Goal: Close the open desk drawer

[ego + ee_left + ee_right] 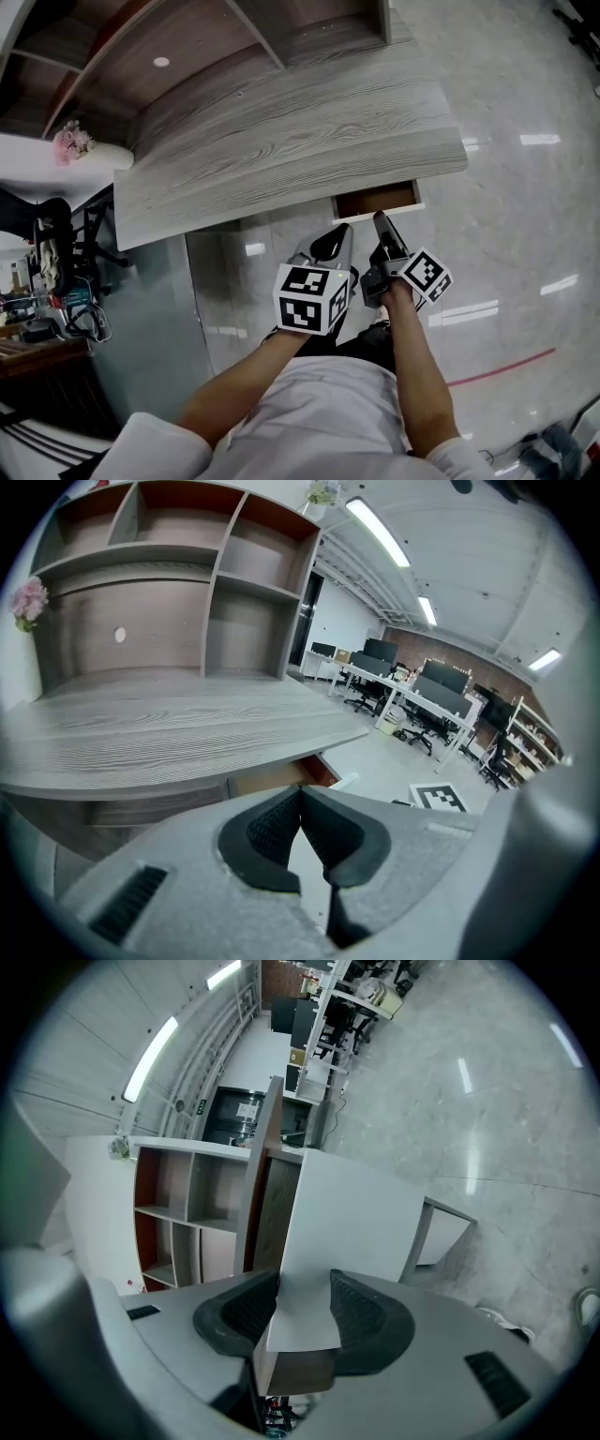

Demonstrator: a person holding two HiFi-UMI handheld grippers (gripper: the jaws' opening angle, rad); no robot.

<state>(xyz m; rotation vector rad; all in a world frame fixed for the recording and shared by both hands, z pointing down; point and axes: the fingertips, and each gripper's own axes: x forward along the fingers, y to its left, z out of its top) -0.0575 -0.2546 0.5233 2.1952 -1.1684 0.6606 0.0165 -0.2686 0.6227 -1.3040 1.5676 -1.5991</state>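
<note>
The drawer (375, 201) sits under the front edge of the desk (281, 141), toward its right end. It is pulled out only a short way, so a strip of its brown inside shows behind the white front panel. My right gripper (382, 225) reaches up to that panel from below the desk's edge. In the right gripper view my right gripper (302, 1284) has the drawer's white front (347, 1213) running between its fingers (370, 1312). They are held narrow, with a pad against each face of the panel, so I am gripping the drawer by its front. My left gripper (336, 239) hangs just beside the right one, a little further out from the desk and touching nothing. In the left gripper view its fingers (267, 832) are brought together, the tips meeting with nothing between them. Past them I see the desk (169, 724) and the corner of the drawer (314, 772) poking out under its edge. A shelf unit (216, 574) stands on the back of the desk. The polished floor (525, 206) spreads out below and to the right of the desk.
</note>
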